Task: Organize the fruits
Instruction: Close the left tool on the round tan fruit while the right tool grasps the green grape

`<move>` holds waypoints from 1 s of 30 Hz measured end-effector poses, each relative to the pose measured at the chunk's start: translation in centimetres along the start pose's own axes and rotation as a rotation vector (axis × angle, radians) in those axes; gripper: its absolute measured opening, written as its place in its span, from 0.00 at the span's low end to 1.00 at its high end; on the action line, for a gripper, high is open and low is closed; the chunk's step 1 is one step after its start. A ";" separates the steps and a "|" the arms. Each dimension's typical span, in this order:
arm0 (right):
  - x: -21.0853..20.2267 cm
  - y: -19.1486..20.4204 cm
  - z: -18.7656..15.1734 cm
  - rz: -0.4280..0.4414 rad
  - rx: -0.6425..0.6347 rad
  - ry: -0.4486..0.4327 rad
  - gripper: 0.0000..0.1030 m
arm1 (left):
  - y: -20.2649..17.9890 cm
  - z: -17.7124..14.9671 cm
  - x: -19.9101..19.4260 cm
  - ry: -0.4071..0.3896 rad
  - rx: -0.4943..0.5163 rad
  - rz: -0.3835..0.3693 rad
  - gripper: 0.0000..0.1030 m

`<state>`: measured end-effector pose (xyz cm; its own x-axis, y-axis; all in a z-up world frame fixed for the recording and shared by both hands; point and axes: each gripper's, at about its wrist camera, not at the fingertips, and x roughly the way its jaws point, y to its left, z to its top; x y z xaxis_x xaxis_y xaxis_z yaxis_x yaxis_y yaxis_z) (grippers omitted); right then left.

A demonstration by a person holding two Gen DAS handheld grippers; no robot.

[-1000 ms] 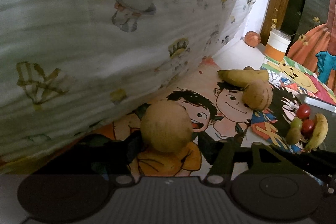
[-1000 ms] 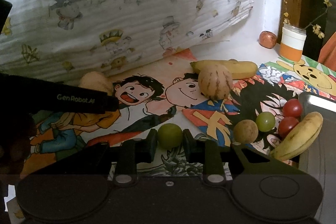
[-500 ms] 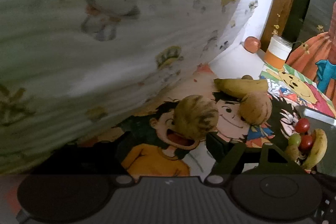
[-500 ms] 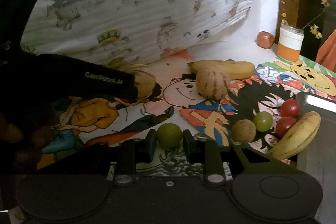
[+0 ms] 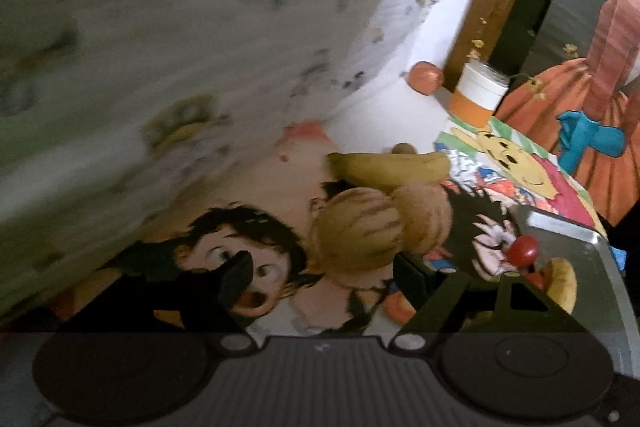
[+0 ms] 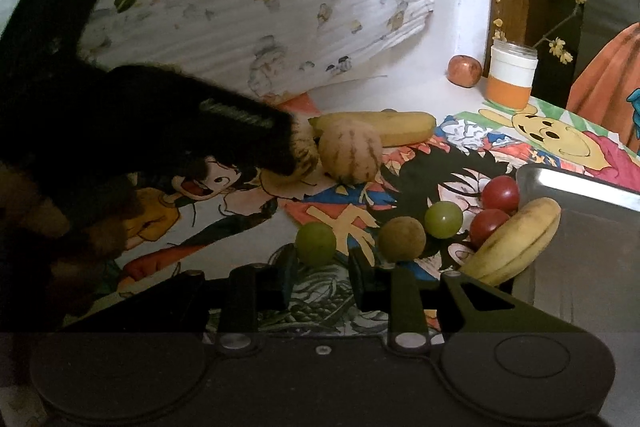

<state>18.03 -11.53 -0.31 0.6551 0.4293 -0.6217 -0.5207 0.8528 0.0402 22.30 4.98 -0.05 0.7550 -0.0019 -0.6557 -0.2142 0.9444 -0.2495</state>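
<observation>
Left wrist view: left hand-held gripper pinches a round, striped tan melon, carried rightward beside a second melon; right hand-held gripper, fingers spread, frames a smooth green grape, formerly touching them.

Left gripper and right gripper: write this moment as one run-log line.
left gripper: shut on melon | right gripper: open, grape at its tips
</observation>
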 end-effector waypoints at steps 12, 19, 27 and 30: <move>0.3 -0.2 0.1 0.003 0.006 0.000 0.32 | 0.5 1.5 2.3 0.053 -0.035 -0.110 0.69; 0.5 -0.2 0.1 0.006 0.012 -0.001 0.32 | 0.7 2.3 2.9 0.046 -0.024 -0.142 0.68; 0.5 -0.2 0.1 0.007 0.014 -0.001 0.32 | 1.2 2.9 3.2 0.016 -0.031 -0.148 0.69; 0.5 -0.3 0.1 0.008 0.014 -0.001 0.32 | 1.5 3.0 3.5 0.001 -0.033 -0.171 0.69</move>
<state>18.57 -11.51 -0.58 0.6512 0.4367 -0.6206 -0.5184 0.8533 0.0565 26.50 7.35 -0.56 0.7814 -0.1621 -0.6026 -0.1028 0.9190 -0.3806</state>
